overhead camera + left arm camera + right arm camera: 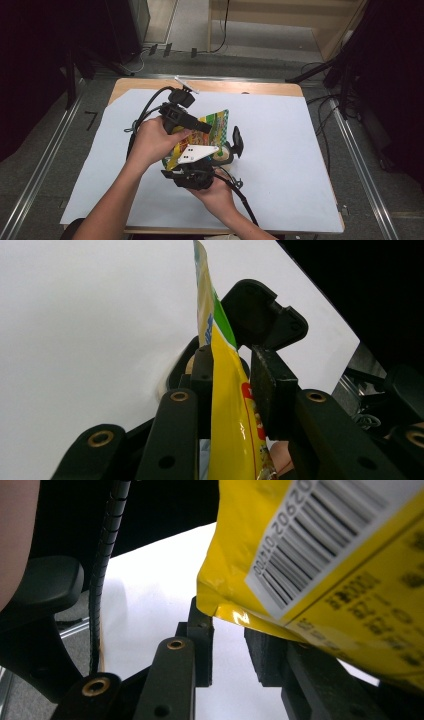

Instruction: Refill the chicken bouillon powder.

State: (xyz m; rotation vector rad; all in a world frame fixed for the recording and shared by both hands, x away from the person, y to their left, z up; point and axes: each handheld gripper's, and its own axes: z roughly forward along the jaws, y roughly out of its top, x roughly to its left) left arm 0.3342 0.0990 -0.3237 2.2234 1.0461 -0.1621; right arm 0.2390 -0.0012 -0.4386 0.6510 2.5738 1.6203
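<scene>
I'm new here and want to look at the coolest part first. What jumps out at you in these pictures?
The bright yellow and green snack bag stands out, held up over the middle of the white sheet that covers the table. The left gripper has the bag's edge between its black jaws. In the right gripper view, the bag's barcode looms above the right gripper, whose jaws stand apart.

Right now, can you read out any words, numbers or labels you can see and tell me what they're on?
"02062 0100", roughly, last digits unsure: beside the barcode on the yellow packet.
Dark print below the barcode on that packet: too blurred to read.
Red and blue print on the packet front: unreadable.
</scene>
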